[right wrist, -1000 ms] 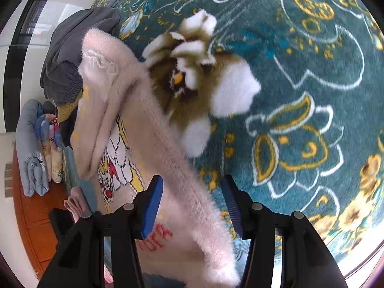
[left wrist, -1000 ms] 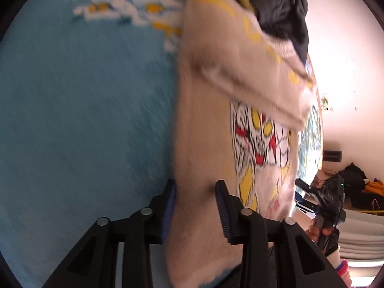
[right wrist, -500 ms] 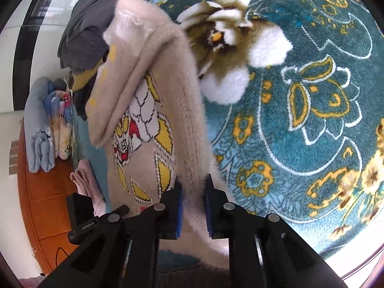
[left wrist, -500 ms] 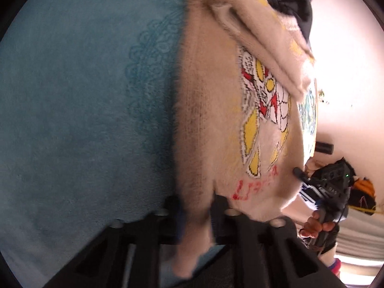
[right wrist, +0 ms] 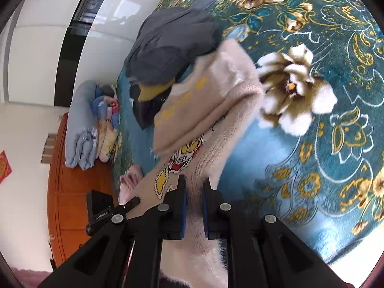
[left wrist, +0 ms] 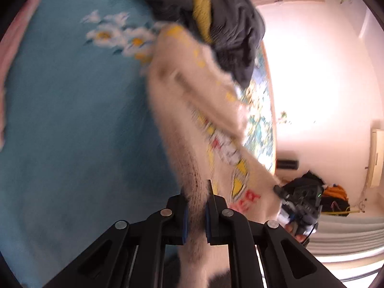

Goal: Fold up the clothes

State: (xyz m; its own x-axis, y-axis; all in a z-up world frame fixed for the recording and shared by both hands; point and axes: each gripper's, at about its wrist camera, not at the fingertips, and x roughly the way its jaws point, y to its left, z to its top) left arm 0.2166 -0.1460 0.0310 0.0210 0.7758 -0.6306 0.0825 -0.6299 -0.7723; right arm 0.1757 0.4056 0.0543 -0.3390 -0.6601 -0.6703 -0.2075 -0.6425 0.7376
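A teal floral bedspread (right wrist: 324, 110) covers the bed, beside an orange wooden headboard (right wrist: 72, 180) and a stack of folded quilts (right wrist: 88, 124). White walls (left wrist: 312, 72) glow with strong light (washed out), and a dark-framed window (right wrist: 79, 24) shows.

Fuzzy cream sweater (right wrist: 230, 110) has a yellow, red and white cartoon print with red letters, the clothes pile (right wrist: 168, 55) behind it is dark grey with a mustard-yellow piece poking out, and the blanket (right wrist: 336, 168) underneath is teal with gold scrollwork and white flowers.
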